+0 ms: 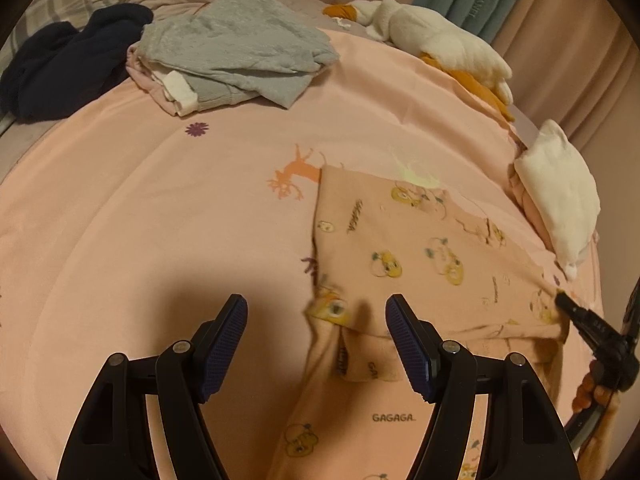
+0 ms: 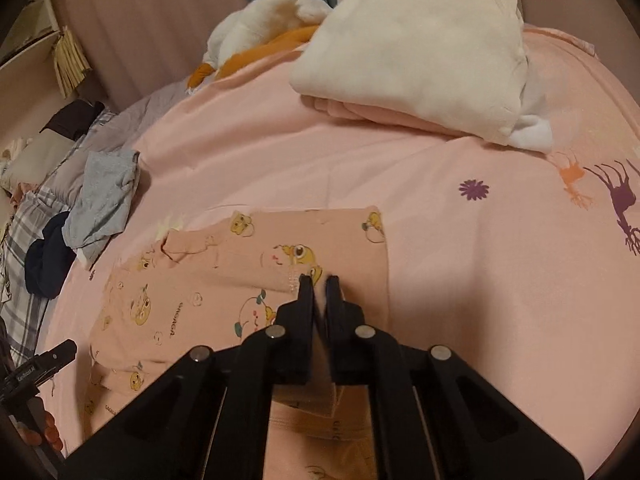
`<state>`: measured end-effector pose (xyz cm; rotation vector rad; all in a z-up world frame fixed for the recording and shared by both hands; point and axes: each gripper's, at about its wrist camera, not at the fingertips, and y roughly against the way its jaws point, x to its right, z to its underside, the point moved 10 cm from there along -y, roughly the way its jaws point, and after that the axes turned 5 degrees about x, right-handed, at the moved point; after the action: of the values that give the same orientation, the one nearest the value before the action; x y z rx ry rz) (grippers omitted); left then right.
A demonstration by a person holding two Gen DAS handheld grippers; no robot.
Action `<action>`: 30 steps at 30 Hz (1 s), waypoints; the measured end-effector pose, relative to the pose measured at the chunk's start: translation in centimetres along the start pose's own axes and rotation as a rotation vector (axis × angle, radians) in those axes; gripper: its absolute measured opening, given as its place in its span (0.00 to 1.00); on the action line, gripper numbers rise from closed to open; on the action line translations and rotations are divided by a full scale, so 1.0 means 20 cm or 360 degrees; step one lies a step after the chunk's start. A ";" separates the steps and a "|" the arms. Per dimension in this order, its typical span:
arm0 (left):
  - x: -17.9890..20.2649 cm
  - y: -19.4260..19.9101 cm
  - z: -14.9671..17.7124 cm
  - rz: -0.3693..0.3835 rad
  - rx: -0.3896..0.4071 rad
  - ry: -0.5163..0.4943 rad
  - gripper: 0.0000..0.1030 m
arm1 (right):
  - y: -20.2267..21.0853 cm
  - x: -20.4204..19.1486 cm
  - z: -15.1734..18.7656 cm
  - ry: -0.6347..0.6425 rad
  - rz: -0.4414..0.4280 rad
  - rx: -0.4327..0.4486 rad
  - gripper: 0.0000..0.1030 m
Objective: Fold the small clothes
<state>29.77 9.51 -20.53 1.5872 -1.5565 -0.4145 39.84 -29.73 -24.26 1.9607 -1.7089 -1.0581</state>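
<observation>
A small pink garment (image 1: pixel 420 248) printed with yellow cartoon birds lies partly folded on the pink bedsheet (image 1: pixel 160 220). My left gripper (image 1: pixel 316 316) is open and empty, hovering above the garment's near left edge. My right gripper (image 2: pixel 319 278) is shut on a fold of the same garment (image 2: pixel 192 280), cloth pinched between its fingers. The right gripper's tip also shows at the garment's right edge in the left wrist view (image 1: pixel 568 304). The left gripper shows at the lower left of the right wrist view (image 2: pixel 52 356).
A pile of grey and pink clothes (image 1: pixel 236 48) and a navy garment (image 1: pixel 68 64) lie at the back left. A folded white and pink stack (image 2: pixel 416 56) sits at the right edge of the bed. A white and orange plush toy (image 1: pixel 432 36) lies by the curtains.
</observation>
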 end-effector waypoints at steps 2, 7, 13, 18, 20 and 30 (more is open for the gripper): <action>0.00 -0.01 0.00 0.0007 -0.0005 0.0020 0.69 | -0.04 0.02 0.03 0.0072 0.0082 -0.0082 0.11; 0.07 -0.02 -0.04 0.0045 0.0019 -0.0002 0.69 | 0.04 0.03 0.00 0.0098 0.0185 0.0058 0.22; 0.22 -0.05 -0.02 0.0126 0.0014 -0.0159 0.63 | 0.10 -0.13 0.07 0.0129 -0.0097 0.0037 0.18; 0.21 -0.13 0.06 0.0068 -0.0047 -0.0279 0.47 | 0.01 -0.12 0.26 0.0208 -0.0035 -0.0119 0.16; 0.18 -0.16 0.10 0.0034 -0.0085 -0.0305 0.47 | -0.03 -0.09 0.30 0.0210 -0.0004 -0.0138 0.12; 0.02 0.03 0.23 0.0005 -0.0084 -0.0205 0.48 | 0.26 -0.12 0.38 0.0133 -0.0136 -0.0102 0.33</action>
<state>25.93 7.71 -22.66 1.5435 -1.6306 -0.5612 30.74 -26.99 -25.21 2.0240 -1.5415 -1.0313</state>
